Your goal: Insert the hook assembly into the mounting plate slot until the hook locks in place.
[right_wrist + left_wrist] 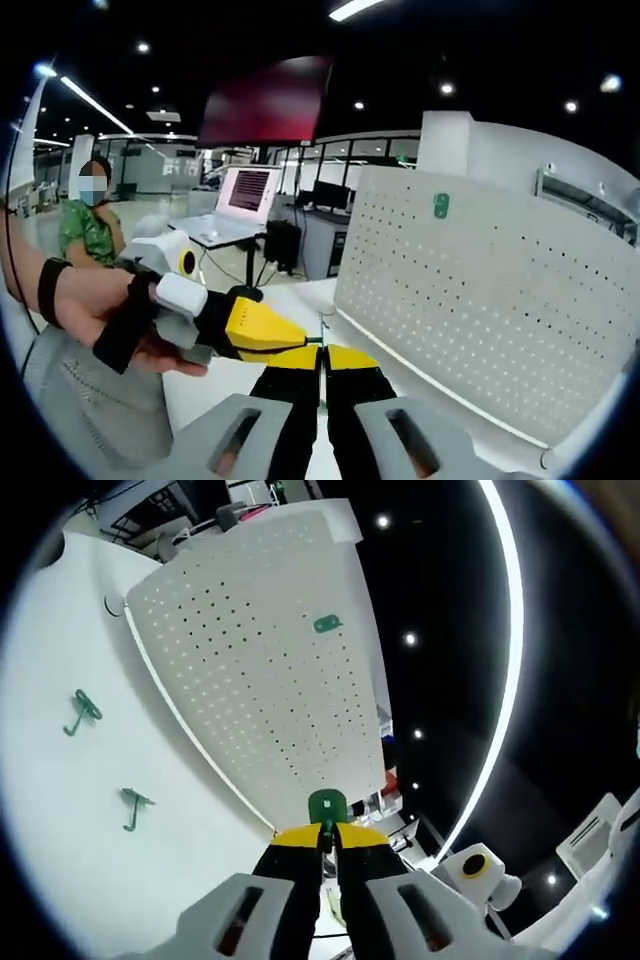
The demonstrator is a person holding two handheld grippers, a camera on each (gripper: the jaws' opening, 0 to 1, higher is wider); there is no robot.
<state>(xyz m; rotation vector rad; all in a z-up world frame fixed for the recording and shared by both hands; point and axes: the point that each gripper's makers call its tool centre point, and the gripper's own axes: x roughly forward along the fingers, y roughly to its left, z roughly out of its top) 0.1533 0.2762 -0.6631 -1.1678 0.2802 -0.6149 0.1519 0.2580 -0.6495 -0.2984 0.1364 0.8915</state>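
Note:
A white perforated mounting plate (270,670) stands upright on the white table (60,810). One green hook (327,624) is fixed high on it. My left gripper (328,832) is shut on another green hook (326,805), held just off the plate's near lower edge. Two more green hooks (82,710) (133,805) lie on the table. In the right gripper view, the plate (480,300) and its mounted hook (441,205) are on the right. My right gripper (322,352) is shut with nothing visible in it. The left gripper (262,328), held by a hand, meets its tips.
A person (85,215) sits at the far left behind the hand (90,300). An open laptop (245,195) sits on a desk behind. Other equipment (480,870) stands past the plate's edge, under a ceiling light strip (510,630).

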